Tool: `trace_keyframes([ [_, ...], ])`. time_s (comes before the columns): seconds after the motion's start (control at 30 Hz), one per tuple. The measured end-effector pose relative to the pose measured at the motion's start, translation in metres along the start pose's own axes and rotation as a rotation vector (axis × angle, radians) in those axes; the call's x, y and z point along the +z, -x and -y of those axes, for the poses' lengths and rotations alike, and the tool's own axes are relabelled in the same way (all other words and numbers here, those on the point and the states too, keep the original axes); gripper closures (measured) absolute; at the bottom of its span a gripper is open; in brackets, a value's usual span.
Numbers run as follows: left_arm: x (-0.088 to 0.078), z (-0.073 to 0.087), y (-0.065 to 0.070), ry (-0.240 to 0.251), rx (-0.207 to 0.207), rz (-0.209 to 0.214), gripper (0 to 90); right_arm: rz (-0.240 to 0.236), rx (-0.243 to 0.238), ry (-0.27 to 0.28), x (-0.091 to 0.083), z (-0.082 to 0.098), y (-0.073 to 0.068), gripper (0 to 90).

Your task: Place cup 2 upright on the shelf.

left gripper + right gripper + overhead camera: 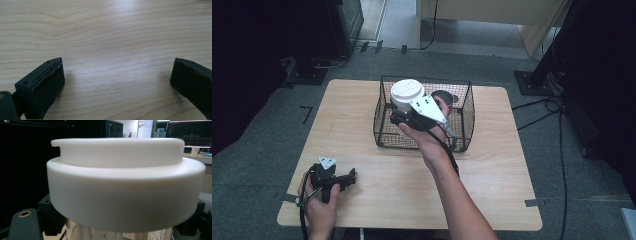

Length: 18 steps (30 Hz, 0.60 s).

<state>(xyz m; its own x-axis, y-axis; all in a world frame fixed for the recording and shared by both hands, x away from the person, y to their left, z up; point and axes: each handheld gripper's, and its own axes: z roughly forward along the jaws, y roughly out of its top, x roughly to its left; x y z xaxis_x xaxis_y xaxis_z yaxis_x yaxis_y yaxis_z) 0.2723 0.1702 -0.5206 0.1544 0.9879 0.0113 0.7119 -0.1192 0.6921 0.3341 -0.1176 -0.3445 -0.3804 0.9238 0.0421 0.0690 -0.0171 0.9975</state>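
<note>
a person's right gripper (404,116) is holding a white-lidded cup (407,95) just above the wire basket (462,131) on the wooden table (492,175), its jaws pinching the body under the lid, likely so the cup is staying upright while it is passing over the basket's rim. whether it is going in or coming out cannot be told. the cup is hanging over the basket's near-left part, clear of the dark round object (443,96) lying inside toward the basket's far side. in the right gripper view the lid (125,192) is looking thick, matte and white, with a raised inner step and a small lip at one edge, and below it the body is showing pale and glossy. well away from the basket, at the table's near-left corner, the left gripper (343,179) is resting low over the wood with its jaws spread wide on nothing, seemingly parked while the other hand is working.
</note>
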Motion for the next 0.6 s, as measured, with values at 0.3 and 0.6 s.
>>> trace_keyframes([
  [0.3,0.0,0.0,0.0,0.0,0.0,0.0,0.0,0.027,0.013,0.011,0.02,0.004,0.004,16.2],
  [0.6,0.0,0.0,0.0,0.001,0.0,-0.001,0.0,0.053,0.009,-0.013,0.039,0.017,0.008,16.2],
])
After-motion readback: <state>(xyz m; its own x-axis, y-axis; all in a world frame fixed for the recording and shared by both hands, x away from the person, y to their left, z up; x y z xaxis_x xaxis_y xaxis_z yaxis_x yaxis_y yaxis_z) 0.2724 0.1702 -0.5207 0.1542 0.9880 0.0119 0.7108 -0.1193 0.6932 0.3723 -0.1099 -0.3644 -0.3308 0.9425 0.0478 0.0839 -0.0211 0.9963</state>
